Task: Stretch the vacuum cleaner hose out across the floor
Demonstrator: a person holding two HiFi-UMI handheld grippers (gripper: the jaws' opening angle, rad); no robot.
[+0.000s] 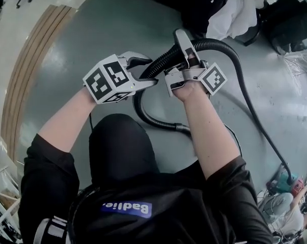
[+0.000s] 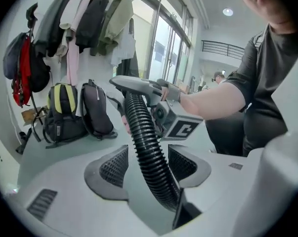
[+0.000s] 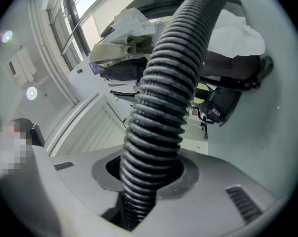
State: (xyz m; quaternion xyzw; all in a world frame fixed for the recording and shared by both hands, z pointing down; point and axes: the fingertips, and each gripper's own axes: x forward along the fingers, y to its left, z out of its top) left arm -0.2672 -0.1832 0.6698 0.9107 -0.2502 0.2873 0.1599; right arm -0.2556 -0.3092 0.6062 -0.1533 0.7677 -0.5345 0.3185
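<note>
**Hose is looped up, barely any stretching done**

Not much of the grey floor (image 1: 92, 39) is being covered yet. The black ribbed hose (image 1: 219, 44) is being held up in a curl right in front of the person, not laid out straight. It's being clamped snugly by the right tool (image 3: 151, 174). The left tool (image 2: 148, 164) is being held wide, with the hose running loose between its pads. Pretty much all the pulling-out looks like it's waiting to be done.
</note>
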